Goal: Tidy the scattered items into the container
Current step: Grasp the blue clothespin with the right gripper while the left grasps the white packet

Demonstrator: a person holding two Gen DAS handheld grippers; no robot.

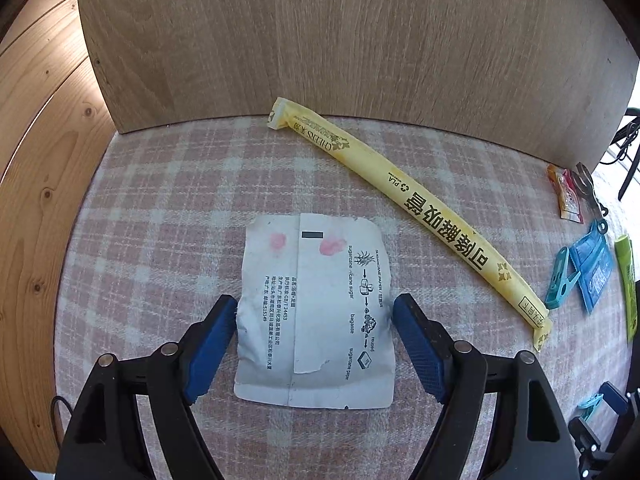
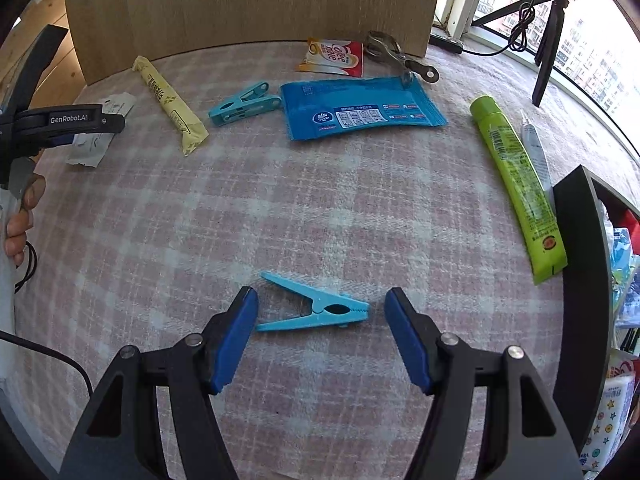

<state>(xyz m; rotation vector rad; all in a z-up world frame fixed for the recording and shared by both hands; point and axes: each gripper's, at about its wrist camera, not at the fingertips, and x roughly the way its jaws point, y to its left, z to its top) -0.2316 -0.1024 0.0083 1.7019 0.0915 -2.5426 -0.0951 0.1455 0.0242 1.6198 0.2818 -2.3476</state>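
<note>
My left gripper (image 1: 314, 312) is open, its blue pads on either side of a flat white paper packet (image 1: 316, 312) lying on the pink checked cloth (image 1: 168, 208). A long yellow straw pack (image 1: 404, 200) lies behind it. My right gripper (image 2: 320, 312) is open around a light blue clothes peg (image 2: 316, 310) on the cloth. The black container (image 2: 580, 264) stands at the right edge with several items inside. The left gripper body (image 2: 60, 120) shows at the far left over the white packet (image 2: 100, 128).
On the cloth lie a second blue peg (image 2: 244, 104), a blue wipes pack (image 2: 360, 108), a coffee sachet (image 2: 332, 58), a metal clip (image 2: 400, 58), a green tube (image 2: 520, 184) and a small clear tube (image 2: 534, 148). A wooden panel (image 2: 260, 4) stands behind; a tripod (image 2: 548, 32) by the window.
</note>
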